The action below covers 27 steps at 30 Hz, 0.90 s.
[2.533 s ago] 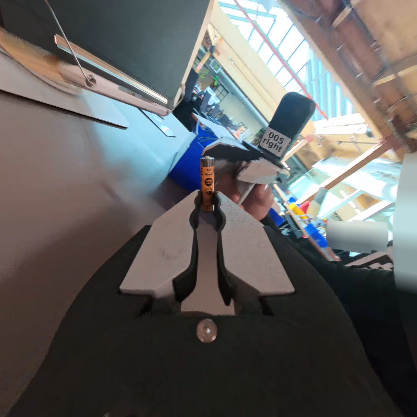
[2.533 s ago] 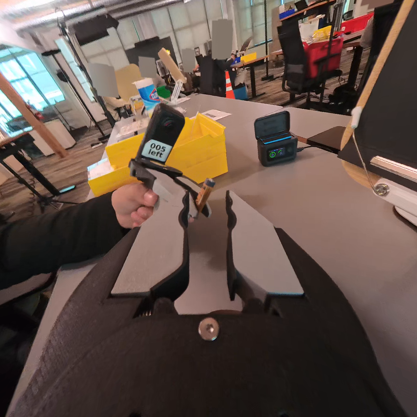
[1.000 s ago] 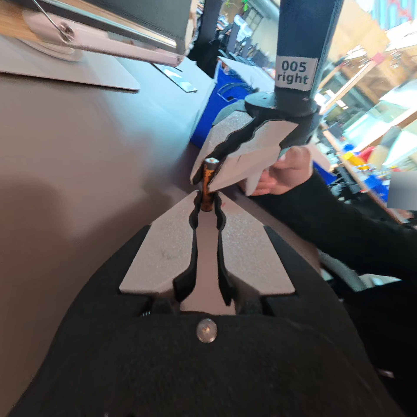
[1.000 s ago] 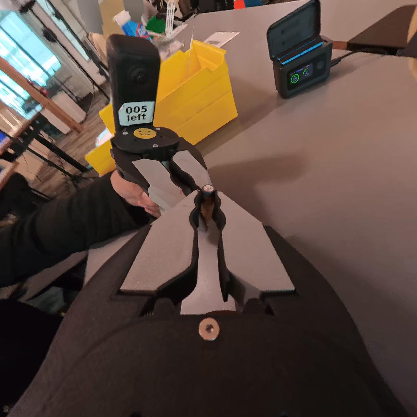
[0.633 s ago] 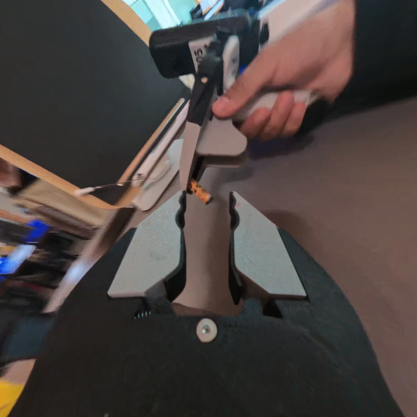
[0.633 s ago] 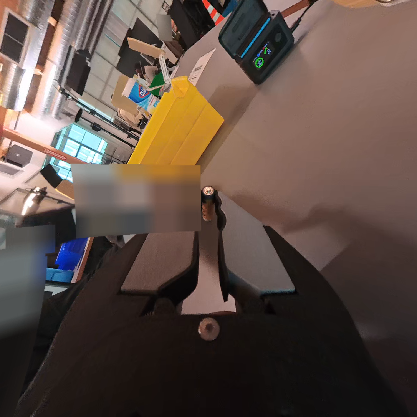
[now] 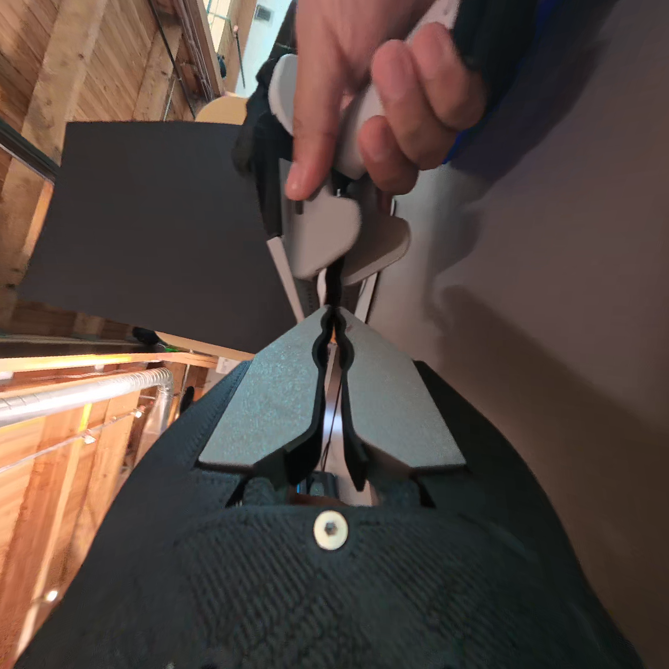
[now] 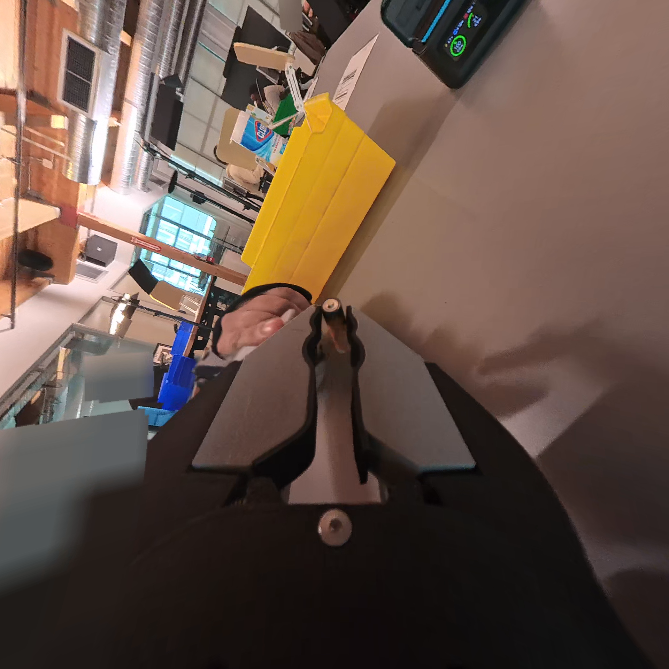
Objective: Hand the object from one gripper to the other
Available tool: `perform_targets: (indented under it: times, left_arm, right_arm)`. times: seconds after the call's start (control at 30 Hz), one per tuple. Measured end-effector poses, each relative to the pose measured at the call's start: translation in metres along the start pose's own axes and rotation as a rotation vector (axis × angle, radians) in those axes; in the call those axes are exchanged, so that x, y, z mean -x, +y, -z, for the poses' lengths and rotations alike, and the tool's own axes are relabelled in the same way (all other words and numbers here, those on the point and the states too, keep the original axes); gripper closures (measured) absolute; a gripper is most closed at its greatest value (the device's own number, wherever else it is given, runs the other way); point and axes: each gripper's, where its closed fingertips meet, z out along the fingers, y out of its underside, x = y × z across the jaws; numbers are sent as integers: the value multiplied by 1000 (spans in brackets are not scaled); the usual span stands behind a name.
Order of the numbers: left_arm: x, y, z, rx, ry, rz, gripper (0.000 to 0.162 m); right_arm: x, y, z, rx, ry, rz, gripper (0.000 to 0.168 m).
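Observation:
A small orange battery (image 8: 335, 325) with a silver end cap sits between the tips of my right gripper (image 8: 331, 315), which is shut on it above the grey table (image 8: 525, 217). My left gripper (image 7: 332, 315) is shut with nothing between its fingers. In the left wrist view the right gripper (image 7: 335, 286) is just beyond the left one's tips, tip to tip, held by a hand (image 7: 362, 90); the battery is hidden there. In the right wrist view the other hand (image 8: 253, 325) shows just left of the right gripper's tips, with the left gripper hidden behind it.
A yellow bin (image 8: 318, 202) stands on the table beyond the grippers. A black charging case (image 8: 452, 40) with a lit screen and a paper sheet (image 8: 354, 72) lie farther off. Blue bins (image 8: 173, 383) are off the table. A black board (image 7: 152, 224) stands near. Less than 4 cm separates the two grippers' tips.
The battery passed from left gripper to right: the right shut on it, the left opened and let go. The left has since shut empty, and both views have rolled sideways.

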Motion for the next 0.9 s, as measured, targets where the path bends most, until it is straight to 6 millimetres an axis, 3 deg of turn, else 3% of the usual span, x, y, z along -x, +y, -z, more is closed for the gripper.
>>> perform_targets:
  times: [0.33,0.47,0.7,0.8,0.9]
  left_arm:
    - [13,-1,9,-76,-7,181,162]
    - [10,4,13,-94,67,291,159]
    - [-8,17,9,-29,91,131,139]
    - [-4,15,7,-33,-1,-7,128]
    - [0,10,4,-37,-93,-157,127]
  right_arm:
    - [-12,0,-5,-8,59,47,161]
    - [-13,-1,-5,-17,59,40,161]
    - [-11,-1,-4,-17,48,25,161]
    - [-6,1,-3,-4,28,5,161]
    - [-1,2,-1,3,4,-21,161]
